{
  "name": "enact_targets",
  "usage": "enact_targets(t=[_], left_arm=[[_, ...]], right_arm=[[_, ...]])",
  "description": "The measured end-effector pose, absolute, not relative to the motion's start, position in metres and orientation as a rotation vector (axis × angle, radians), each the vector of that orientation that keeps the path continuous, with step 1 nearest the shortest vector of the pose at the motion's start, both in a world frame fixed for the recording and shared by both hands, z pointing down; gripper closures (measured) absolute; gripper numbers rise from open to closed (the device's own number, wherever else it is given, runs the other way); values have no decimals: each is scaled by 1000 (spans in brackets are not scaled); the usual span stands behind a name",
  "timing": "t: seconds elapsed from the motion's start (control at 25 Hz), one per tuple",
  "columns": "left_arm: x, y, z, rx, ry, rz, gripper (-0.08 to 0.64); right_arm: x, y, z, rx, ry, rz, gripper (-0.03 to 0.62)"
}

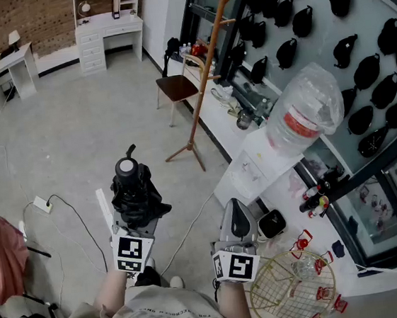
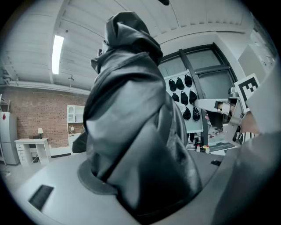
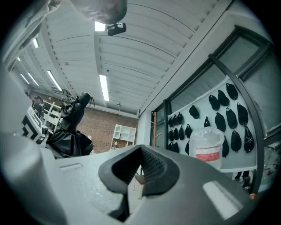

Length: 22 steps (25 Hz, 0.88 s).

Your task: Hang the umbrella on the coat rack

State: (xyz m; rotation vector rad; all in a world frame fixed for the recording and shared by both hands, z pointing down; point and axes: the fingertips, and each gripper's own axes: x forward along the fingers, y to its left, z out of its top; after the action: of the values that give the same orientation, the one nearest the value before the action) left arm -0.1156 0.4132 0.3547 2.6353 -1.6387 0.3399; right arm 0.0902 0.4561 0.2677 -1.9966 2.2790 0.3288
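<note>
Black folded umbrella [image 1: 134,190], likely light, soft and slippery, is pinched mid-body by left gripper [image 1: 136,222] jaws, well apart from coat rack [image 1: 206,68]; right gripper [image 1: 235,222] jaws pressed together.

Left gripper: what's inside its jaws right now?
A folded black umbrella, standing upright, gripped by the left gripper. Its bunched fabric covers the inner jaw faces, so the exact contact can't be seen.

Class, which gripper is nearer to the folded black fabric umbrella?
Left. The left gripper grips the folded black fabric umbrella; the right gripper, shut and empty, is apart on its right.
</note>
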Motion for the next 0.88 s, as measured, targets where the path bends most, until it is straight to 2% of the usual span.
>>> enact_targets(t=[0.88], left_arm=[[-140, 341, 359, 2709, -1512, 375, 272]], right_arm=[[58, 398, 273, -2022, 2230, 240, 592]])
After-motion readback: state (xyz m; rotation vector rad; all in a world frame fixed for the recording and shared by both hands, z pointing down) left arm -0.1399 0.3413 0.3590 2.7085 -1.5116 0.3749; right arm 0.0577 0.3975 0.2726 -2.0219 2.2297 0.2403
